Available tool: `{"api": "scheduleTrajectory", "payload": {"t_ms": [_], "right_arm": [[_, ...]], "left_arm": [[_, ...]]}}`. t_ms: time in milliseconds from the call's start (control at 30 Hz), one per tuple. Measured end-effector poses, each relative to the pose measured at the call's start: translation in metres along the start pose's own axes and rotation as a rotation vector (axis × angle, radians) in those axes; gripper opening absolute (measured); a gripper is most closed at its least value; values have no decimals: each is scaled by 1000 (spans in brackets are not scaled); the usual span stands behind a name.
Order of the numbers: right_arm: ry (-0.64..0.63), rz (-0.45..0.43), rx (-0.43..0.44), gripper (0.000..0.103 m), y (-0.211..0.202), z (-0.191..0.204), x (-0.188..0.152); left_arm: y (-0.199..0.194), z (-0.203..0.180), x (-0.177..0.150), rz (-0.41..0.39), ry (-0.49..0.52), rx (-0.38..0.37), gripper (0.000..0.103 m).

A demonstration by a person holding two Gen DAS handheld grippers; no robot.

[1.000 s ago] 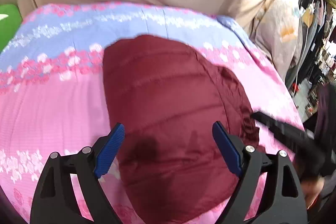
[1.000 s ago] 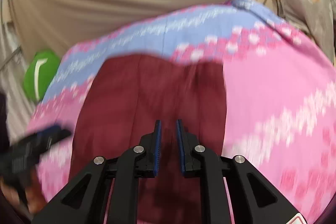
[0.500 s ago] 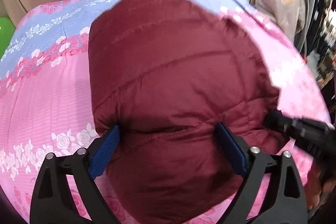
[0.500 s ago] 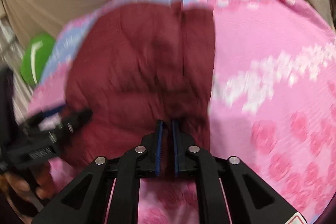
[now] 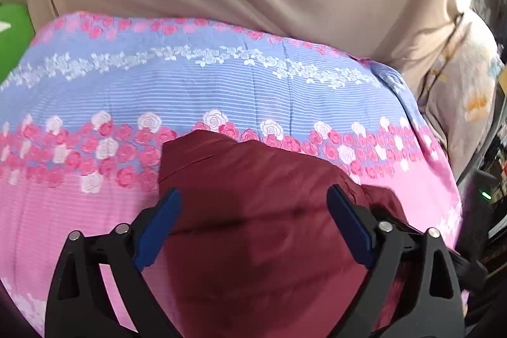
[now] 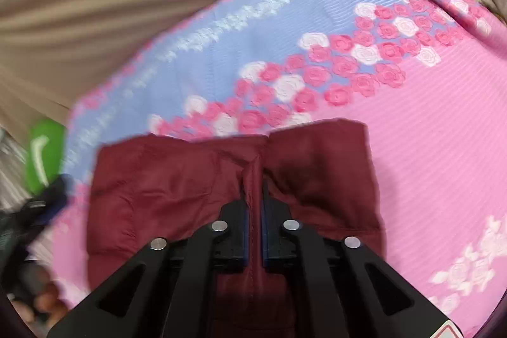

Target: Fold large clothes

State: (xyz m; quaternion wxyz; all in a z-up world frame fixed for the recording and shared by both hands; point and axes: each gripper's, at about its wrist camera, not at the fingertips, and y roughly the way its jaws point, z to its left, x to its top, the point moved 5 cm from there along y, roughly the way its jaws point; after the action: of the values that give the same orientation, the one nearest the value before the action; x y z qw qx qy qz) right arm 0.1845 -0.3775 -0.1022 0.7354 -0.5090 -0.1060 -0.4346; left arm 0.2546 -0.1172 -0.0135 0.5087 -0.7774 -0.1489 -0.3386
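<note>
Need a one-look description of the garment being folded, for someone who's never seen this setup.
Find the bed covered by a pink and lavender rose-print sheet. On its pink near part lies the maroon quilted jacket, folded into a compact bundle. It is the only dark, plain-coloured item there, and the right gripper pinches a ridge of it.

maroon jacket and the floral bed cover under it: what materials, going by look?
Maroon jacket: likely thin synthetic shell, nylon or polyester, padded; faint sheen, stitched quilt lines, puffy panels, and it pinches into a thin ridge in the right gripper.
Floral bed cover: looks like matte woven cotton or a blend; fine ribbed stripes, printed roses, no shine.
</note>
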Motion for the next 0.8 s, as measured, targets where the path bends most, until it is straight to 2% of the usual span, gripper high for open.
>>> {"api": "scheduleTrajectory", "payload": {"t_ms": [67, 100, 133, 167, 233, 367, 433, 467, 500, 567, 633, 733, 800], "right_arm": [[-34, -142, 2, 3, -29, 3, 7], [-22, -161, -17, 3, -32, -3, 7], [0, -138, -48, 3, -24, -12, 5], [14, -57, -95, 3, 0, -25, -3], [51, 20, -78, 1, 27, -38, -15], [10, 33, -133, 3, 22, -32, -11], [27, -25, -148, 11, -2, -30, -8], [4, -72, -138, 11, -24, -25, -8], [-32, -104, -119, 11, -44, -17, -11], [-120, -123, -73, 12, -74, 0, -27], [-209, -104, -36, 12, -94, 16, -51], [-297, -17, 25, 12, -109, 29, -103], [-341, 47, -47, 12, -99, 22, -135]], "left_arm": [[14, 1, 0, 15, -23, -13, 90], [25, 1, -2, 38, -16, -4, 90], [46, 2, -9, 87, -2, 33, 91], [58, 3, -13, 109, 0, 42, 91], [74, 5, -20, 131, -13, 11, 92], [80, 4, -24, 120, 23, 70, 94], [72, 6, -24, 111, 35, 76, 92], [59, 10, -24, 101, 29, 78, 92], [45, 14, -26, 94, 21, 53, 92], [9, 12, -34, 84, 19, -43, 92], [-31, -1, -53, 68, 66, -139, 92], [-67, -23, -96, 82, 196, -178, 92], [-71, -34, -126, 121, 264, -169, 92]]}}
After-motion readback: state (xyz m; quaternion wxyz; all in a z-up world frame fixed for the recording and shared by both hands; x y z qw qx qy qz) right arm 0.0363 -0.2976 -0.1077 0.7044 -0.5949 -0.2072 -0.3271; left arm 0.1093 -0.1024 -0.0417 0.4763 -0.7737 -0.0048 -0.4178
